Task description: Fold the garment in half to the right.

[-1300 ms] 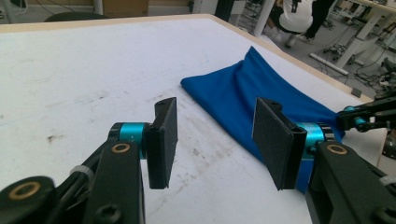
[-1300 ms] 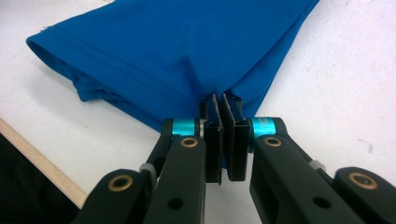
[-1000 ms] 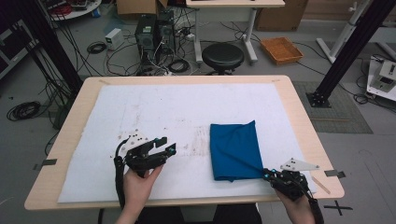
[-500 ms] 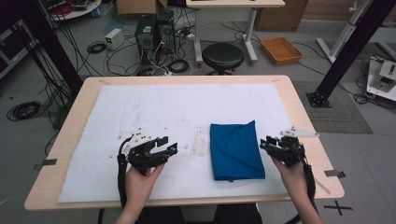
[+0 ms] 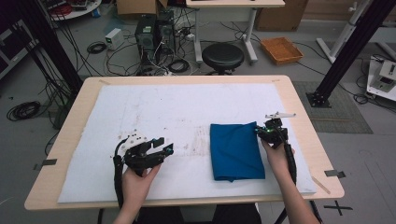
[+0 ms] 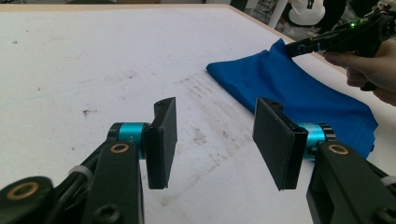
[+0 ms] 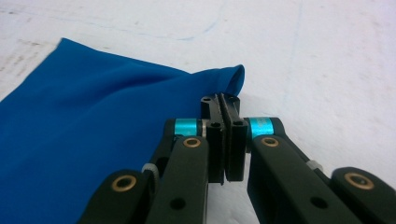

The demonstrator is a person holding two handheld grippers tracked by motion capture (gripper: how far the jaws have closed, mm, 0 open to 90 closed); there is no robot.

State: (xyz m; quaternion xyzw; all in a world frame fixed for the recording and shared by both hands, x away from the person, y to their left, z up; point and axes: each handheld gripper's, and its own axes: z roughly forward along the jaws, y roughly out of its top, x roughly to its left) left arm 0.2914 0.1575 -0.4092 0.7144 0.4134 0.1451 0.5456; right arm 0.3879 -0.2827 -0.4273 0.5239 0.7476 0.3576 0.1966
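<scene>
Folded blue cloth (image 5: 236,150) lies flat on the white table cover (image 5: 163,107), right of centre. Right gripper (image 5: 267,131) at the cloth's far right corner, jaws just closed together, corner fabric pinched between the pads. Left gripper (image 5: 164,145) rests well left of the cloth, jaws apart, nothing between them

left gripper (image 5: 159,148): low, jaws standing apart, nothing between | right gripper (image 5: 261,131): jaws just closing, now pressed together, forearm stretched forward
</scene>
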